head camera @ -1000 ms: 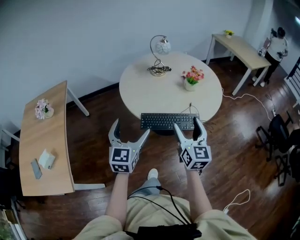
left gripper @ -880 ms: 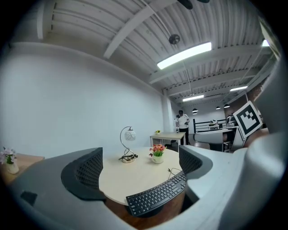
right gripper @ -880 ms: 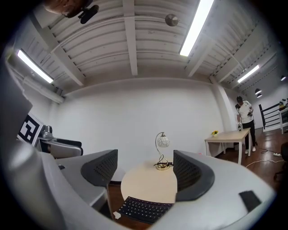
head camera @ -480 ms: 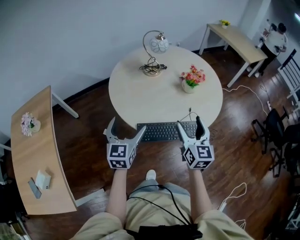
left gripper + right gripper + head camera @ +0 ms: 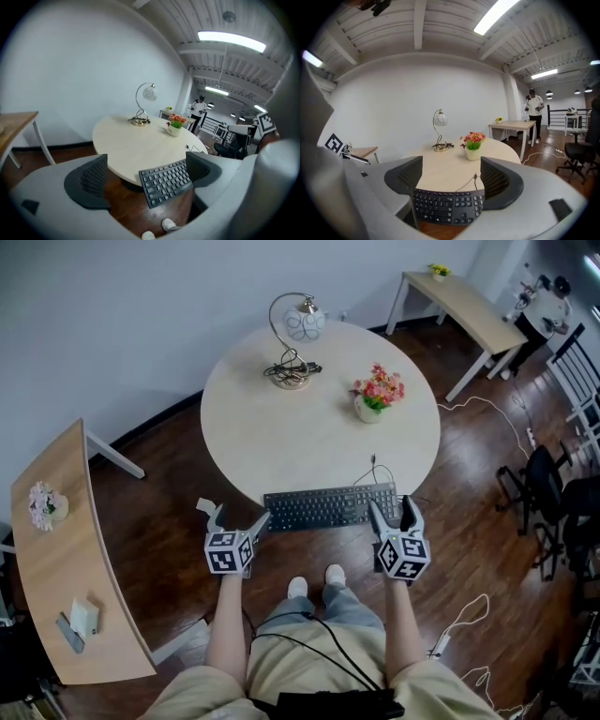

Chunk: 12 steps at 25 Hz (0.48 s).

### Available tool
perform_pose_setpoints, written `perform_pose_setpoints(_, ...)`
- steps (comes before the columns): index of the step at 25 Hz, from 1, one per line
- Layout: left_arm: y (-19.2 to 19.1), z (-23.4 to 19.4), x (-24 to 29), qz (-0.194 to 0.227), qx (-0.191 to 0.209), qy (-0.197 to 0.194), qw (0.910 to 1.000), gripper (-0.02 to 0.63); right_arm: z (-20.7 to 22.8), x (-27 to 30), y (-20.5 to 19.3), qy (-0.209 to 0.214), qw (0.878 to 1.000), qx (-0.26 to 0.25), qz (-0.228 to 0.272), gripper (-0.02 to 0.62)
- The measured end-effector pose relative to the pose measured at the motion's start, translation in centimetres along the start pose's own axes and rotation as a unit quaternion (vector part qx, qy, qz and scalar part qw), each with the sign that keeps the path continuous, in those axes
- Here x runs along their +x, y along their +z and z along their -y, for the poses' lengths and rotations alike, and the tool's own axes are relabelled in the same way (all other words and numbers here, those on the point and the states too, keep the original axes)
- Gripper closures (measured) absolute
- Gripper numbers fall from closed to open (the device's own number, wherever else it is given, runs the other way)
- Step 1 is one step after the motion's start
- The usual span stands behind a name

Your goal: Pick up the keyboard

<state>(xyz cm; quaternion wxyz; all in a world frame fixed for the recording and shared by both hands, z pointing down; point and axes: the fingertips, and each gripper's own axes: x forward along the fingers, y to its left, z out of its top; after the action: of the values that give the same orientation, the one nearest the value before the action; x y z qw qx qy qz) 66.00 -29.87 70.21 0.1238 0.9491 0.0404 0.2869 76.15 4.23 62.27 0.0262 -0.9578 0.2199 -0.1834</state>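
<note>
keyboard (image 5: pixel 330 506) at the near edge of the round table (image 5: pixel 309 427), long axis running left to right across your front, cable (image 5: pixel 367 471) leading off its far side. your right gripper (image 5: pixel 390 510) has its jaws spread with nothing clamped, tips close to the keyboard's right end. your left gripper (image 5: pixel 234 517), jaws likewise spread and empty, sits off the table rim, just beyond the keyboard's left end. the right is the nearer. both grippers point along the short axis, so the approach is probably forward, with the left also moving inward.
</note>
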Motion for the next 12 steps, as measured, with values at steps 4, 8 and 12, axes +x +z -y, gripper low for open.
perform_pose_setpoints(4, -4.7, -1.2, 2.5, -0.048, -0.104, -0.043, 0.9925, 0.103, 4.9, 1.1, -6.9, -0.024, 0.996, 0.038, -0.070, 0.199)
perform_pose_setpoints(8, -9.2, -1.4, 4.8, -0.096, -0.171, -0.066, 0.9784, 0.103, 9.8, 1.6, -13.4, -0.027, 0.986, 0.091, -0.140, 0.198)
perform_pose_setpoints(12, -12.1, -0.4, 6.8, -0.120, -0.235, -0.100, 0.9595, 0.103, 13.0, 2.9, -17.7, -0.016, 0.967, 0.189, -0.171, 0.198)
